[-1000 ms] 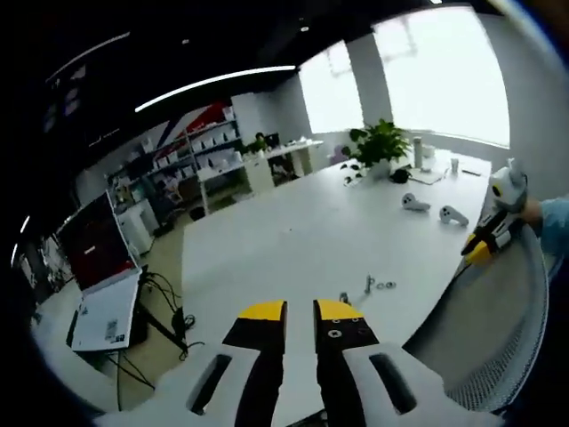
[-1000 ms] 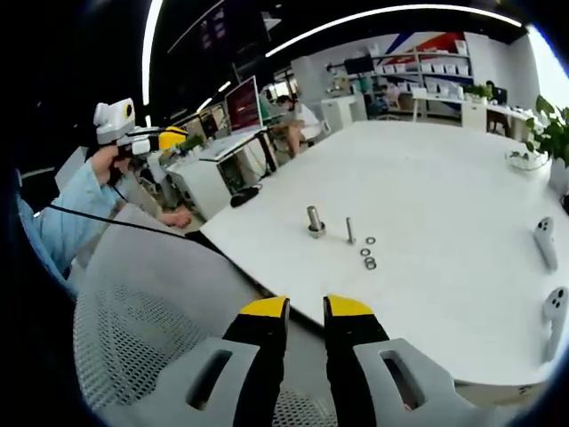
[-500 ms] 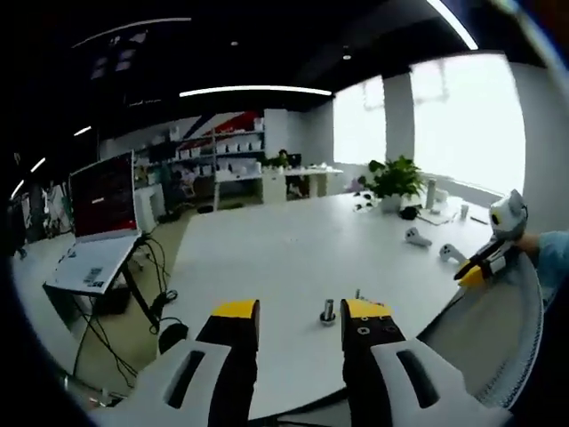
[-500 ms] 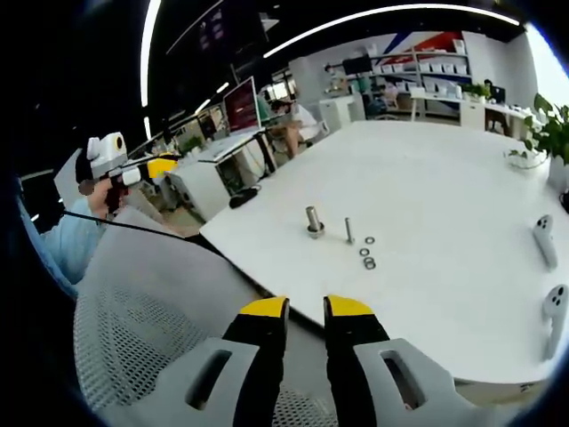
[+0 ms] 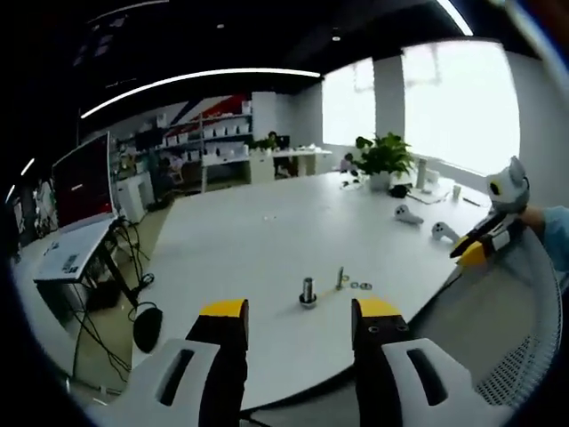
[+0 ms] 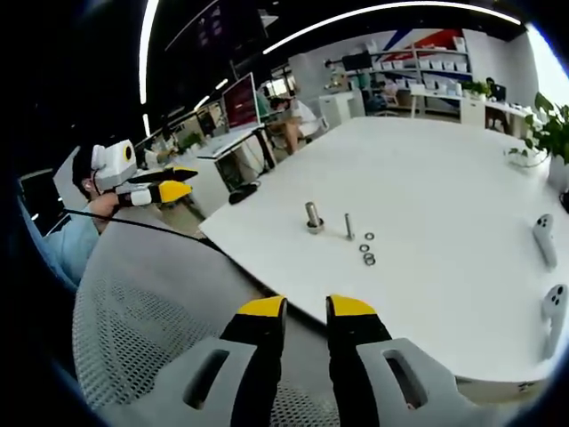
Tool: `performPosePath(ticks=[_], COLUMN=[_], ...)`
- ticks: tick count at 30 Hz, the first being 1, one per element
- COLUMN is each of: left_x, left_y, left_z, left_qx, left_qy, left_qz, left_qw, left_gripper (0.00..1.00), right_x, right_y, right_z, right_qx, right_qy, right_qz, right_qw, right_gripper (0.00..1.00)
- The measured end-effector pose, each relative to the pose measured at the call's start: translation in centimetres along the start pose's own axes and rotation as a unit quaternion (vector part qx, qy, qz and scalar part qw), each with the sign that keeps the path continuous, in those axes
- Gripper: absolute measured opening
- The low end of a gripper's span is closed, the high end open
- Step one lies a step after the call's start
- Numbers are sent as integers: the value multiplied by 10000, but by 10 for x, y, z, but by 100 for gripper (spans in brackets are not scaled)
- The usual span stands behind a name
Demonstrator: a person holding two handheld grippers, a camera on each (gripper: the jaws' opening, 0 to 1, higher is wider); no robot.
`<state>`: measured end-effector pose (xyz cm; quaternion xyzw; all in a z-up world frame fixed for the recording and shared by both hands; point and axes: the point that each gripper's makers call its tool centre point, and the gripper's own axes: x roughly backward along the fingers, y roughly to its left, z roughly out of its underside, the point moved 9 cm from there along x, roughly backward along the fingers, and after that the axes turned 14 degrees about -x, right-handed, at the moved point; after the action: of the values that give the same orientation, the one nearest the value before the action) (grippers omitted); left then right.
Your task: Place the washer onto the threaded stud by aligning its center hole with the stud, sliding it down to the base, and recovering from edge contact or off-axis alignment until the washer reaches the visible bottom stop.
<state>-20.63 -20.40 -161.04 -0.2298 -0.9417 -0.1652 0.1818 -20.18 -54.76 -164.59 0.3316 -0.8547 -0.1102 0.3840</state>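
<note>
On the white table stand a thick threaded stud on a wide base and a thin stud. A few small washers lie just right of them. My left gripper hangs short of the table's edge, open and empty, the thick stud showing between its jaws. In the right gripper view the thick stud, thin stud and washers sit beyond the table's near edge. My right gripper hovers over a chair, jaws close together with nothing held. The left gripper shows at the left, open.
A grey mesh chair stands between my right gripper and the table. Two white controllers lie at the table's right side, a potted plant at its far end. A monitor on a stand is off to the left.
My left gripper's jaws have spread from nearly closed to wide apart, and its view has swung so the studs sit centred. The right gripper has barely moved.
</note>
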Motion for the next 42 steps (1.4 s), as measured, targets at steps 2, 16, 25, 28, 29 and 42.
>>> performPosePath(ticks=[2, 16, 25, 28, 29, 42], left_x=[0, -8, -6, -5, -5, -3], left_y=[0, -1, 1, 2, 2, 4], left_z=[0, 15, 18, 17, 17, 20], left_qx=[-9, -310, -238, -237, -240, -85], left_qy=[13, 682, 743, 725, 695, 752], left_qz=[-6, -64, -185, -252, -271, -360], left_qw=[10000, 9972, 9968, 9968, 9969, 9965], left_gripper=[45, 41, 34, 34, 35, 35], right_x=[0, -4, -9, -21, -25, -101], right_y=[0, 2, -23, -32, -34, -70], right_z=[0, -1, -43, -56, -58, -64], right_qx=[37, 605, 1820, 1996, 1958, 2370], right_qy=[30, 668, 1401, 1660, 1761, 2595], right_qz=[-15, -656, -598, -623, -696, -444], right_qw=[10000, 9938, 9714, 9637, 9622, 9352], right_gripper=[22, 26, 27, 25, 23, 24])
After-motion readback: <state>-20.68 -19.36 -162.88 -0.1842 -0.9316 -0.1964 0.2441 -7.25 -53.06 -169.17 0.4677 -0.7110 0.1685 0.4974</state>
